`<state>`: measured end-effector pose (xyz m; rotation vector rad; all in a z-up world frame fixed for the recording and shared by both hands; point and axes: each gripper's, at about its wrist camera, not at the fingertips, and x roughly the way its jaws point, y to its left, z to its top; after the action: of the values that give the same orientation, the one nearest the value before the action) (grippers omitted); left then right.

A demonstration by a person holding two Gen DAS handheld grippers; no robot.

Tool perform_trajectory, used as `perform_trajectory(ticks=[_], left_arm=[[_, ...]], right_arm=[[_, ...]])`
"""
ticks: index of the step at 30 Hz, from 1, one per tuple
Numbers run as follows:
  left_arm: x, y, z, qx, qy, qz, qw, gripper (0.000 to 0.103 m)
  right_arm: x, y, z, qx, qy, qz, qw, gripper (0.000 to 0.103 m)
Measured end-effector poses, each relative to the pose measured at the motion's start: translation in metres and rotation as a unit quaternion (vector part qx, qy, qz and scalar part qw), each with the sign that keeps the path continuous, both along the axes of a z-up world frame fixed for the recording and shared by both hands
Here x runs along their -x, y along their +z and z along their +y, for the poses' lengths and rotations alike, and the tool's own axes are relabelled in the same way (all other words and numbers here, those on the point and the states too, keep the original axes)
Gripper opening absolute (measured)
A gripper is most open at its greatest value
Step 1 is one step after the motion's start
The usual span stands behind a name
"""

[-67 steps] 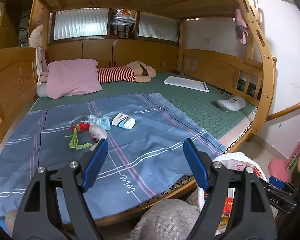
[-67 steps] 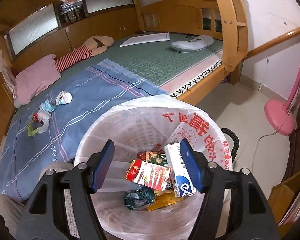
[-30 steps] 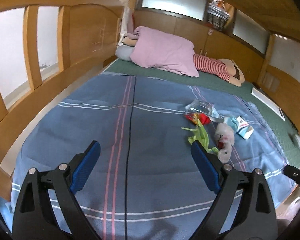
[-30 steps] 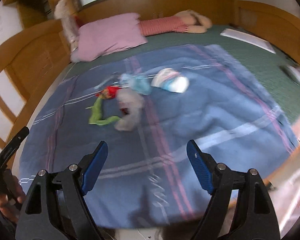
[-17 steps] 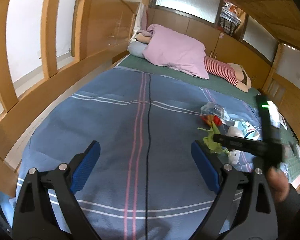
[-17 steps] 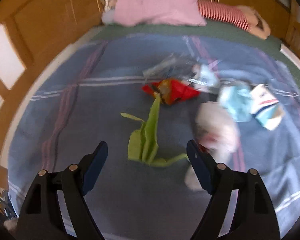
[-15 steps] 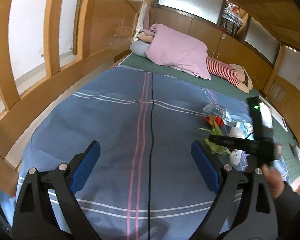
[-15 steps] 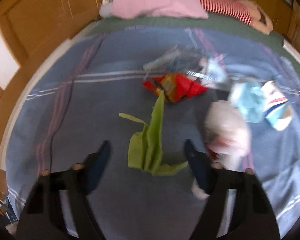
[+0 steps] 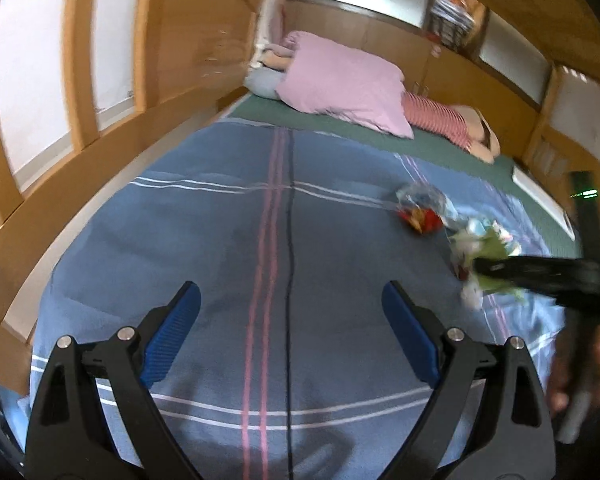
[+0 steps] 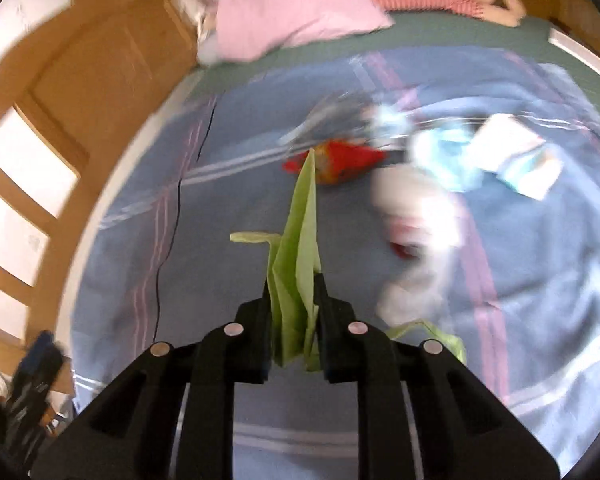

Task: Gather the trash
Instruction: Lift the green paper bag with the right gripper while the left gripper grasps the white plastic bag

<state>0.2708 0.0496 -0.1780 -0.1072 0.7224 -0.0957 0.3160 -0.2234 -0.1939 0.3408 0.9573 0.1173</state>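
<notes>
Two hand-held grippers: right (image 10: 293,304) just closed, pinching green wrapper (image 10: 298,256); left (image 9: 291,330) spread wide, empty.

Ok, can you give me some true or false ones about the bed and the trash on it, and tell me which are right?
1. The right hand-held gripper has the green wrapper pinched between its fingers. True; its jaws have just been closing on it.
2. The left hand-held gripper is holding a piece of trash. False; it is open with nothing between its fingers, over the blue blanket.
3. A red wrapper lies on the blanket beyond the green one. True.
4. The pillow at the head of the bed is yellow. False; it is pink.
5. All the trash is off the bed. False; several pieces still lie on the blanket.
</notes>
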Motion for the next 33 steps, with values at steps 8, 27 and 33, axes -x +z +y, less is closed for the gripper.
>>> perform_trajectory(ticks=[8,27,33], left_arm=[[-0.015,-0.004,-0.095,-0.031,-0.093,0.008,0.9952,0.092],[-0.123,-0.07,-0.287,-0.078,-0.147,0.04,0.9853,0.08],[-0.135,-0.086,-0.285,-0.056,-0.15,0.079,0.9839,0.029]], right_arm=[[0.085,-0.001,-0.106,-0.005,-0.139,-0.037,0.99,0.019],[0.105,-0.01,-0.151,-0.078,-0.164,-0.058,0.982,0.02],[0.106,-0.012,-0.16,-0.101,-0.17,-0.058,0.979,0.021]])
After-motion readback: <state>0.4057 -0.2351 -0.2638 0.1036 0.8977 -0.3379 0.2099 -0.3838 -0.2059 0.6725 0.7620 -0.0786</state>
